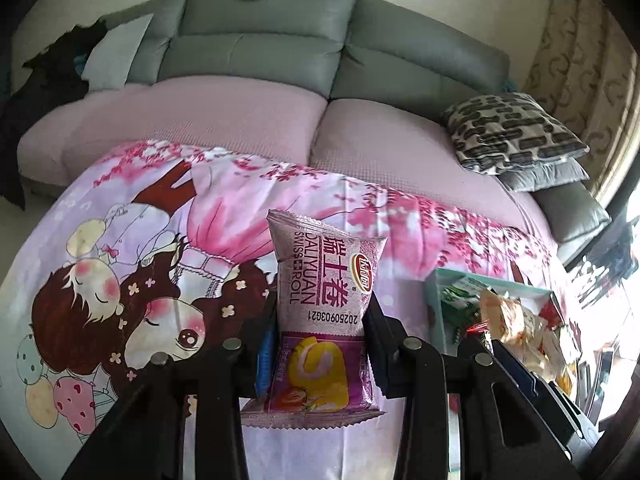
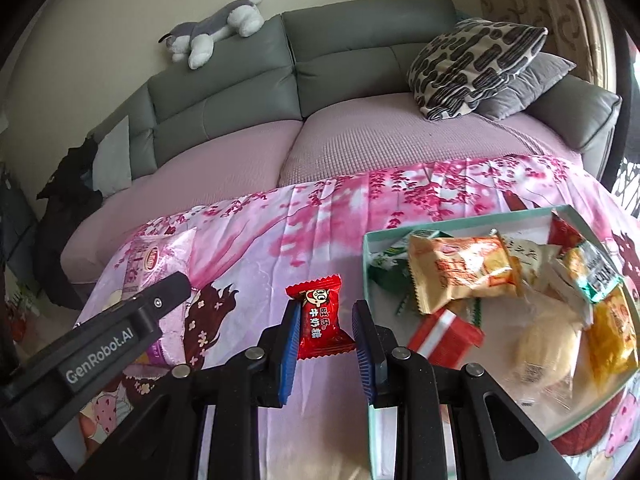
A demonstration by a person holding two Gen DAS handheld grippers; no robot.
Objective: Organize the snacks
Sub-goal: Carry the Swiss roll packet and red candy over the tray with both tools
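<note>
My left claw [image 1: 320,320] is clenched on a pink Swiss roll packet [image 1: 326,300], which stands upright between the two jaws in the lower middle of the left wrist view, its crimped top edge pointing toward the sofa [image 1: 260,52] and its bottom edge hanging below the pads. The packet is clear of the cartoon-printed cloth [image 1: 140,240] that covers the desk under it. At the right edge of that view sits the pale green box [image 1: 434,292], with loose wrappers heaped inside it.

My right claw [image 2: 326,320] is clenched on a small red candy [image 2: 322,316], seen in the lower middle of the right wrist view. The blue pads [image 2: 291,344] pinch it at its sides, and its twisted upper end sticks up past the left jaw. Just to the right of it lies the same pale green box [image 2: 366,256], its near left corner beside my right jaw. Inside are an orange cake packet [image 2: 460,272], a red-and-white packet [image 2: 444,330], a round clear-wrapped bun [image 2: 548,352], a green wrapper [image 2: 386,268] and a yellow packet [image 2: 612,336] against the right wall.

At the lower left of the right wrist view my other claw [image 2: 120,320] shows from the side, with the pink packet [image 2: 156,264] beyond it. A plush dog [image 2: 216,32] lies on the sofa back at the upper left, and two cushions [image 2: 476,64] lean at the upper right
</note>
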